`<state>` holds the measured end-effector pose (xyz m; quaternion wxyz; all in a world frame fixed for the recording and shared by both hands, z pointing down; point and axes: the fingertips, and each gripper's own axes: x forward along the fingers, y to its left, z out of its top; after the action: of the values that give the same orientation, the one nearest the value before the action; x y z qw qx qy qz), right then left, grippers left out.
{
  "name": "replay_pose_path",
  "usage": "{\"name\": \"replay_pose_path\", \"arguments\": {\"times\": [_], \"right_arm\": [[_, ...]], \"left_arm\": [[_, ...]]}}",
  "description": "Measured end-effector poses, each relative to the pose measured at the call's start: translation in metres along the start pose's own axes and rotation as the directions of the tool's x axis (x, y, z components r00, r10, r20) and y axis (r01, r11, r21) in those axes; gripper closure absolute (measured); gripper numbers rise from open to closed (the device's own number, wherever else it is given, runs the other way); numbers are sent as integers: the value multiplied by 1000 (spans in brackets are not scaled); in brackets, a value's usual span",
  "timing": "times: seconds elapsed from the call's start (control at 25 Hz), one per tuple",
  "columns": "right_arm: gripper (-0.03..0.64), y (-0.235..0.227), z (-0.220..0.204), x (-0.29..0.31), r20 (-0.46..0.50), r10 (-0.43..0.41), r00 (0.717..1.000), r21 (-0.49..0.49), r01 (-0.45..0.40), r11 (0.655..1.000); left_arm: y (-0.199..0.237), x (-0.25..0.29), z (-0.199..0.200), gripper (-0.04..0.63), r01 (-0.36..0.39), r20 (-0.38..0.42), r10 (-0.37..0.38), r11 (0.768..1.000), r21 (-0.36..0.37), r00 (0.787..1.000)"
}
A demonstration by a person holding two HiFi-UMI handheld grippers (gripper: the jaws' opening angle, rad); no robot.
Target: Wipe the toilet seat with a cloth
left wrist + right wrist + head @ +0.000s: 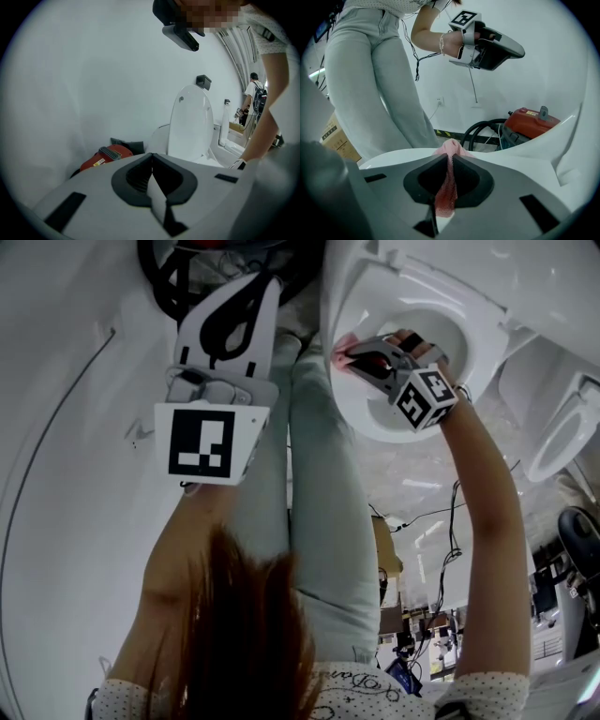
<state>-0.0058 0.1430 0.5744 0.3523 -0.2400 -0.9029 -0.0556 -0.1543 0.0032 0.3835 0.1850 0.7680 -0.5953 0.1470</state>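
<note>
Now: wipe step in hand. Right gripper [345,356] jaws clamped on pink cloth [446,192], whose tip seems to touch the seat [367,424] rim. Left gripper [151,161] jaws closed, empty, well apart from the seat. Next, likely: drag the cloth along the rim with steady pressure.

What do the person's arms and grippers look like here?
White bodies with black padded jaws on both the left gripper and right gripper. Each bears a black-and-white marker cube. Short dotted white sleeves; a bracelet on the left wrist.
</note>
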Motion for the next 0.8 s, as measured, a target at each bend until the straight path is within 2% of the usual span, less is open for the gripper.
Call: {"name": "replay_pose_path", "arguments": {"times": [0.48,0.8], "right_arm": [[572,-30,3,-3,25,-66,998,49,65,997],[572,-51,1,-8,45,-189,981,163,179,970]], "left_arm": [[0,5,6,591,17,4,-17,1000,8,1000],[2,8,7,591,26,-7,-26,999,21,1000]]}}
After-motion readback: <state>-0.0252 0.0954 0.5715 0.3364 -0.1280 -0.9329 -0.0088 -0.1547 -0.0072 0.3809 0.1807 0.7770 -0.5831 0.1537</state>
